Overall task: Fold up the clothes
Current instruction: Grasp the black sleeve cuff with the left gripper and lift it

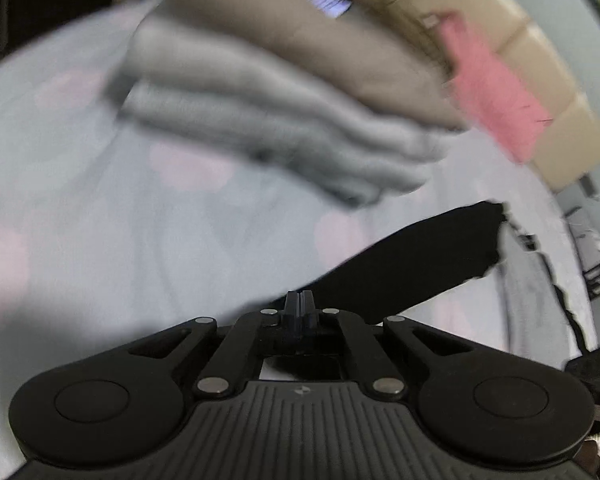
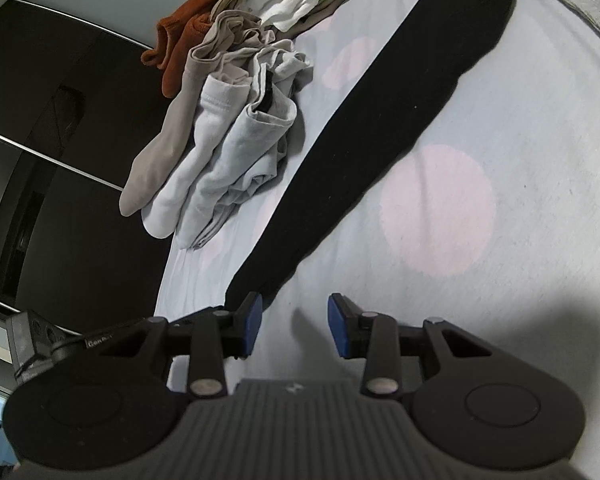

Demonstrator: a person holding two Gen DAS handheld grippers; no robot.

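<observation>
Right gripper (image 2: 294, 330): lower centre, angled down at bed (image 2: 500, 120), fingers wide apart, empty; black sock (image 2: 380, 120) diagonal, its end beside the left finger. Left gripper (image 1: 300, 306): pinched closed on black sock (image 1: 412, 264), centre right.

Long black stocking (image 2: 384, 128) lies diagonally across pale dotted bedsheet (image 2: 520, 128); heap of beige, white and grey socks (image 2: 220, 132) on its left.

wrist views low over bedsheet (image 2: 520, 160), sharing black sock (image 2: 380, 120)
</observation>
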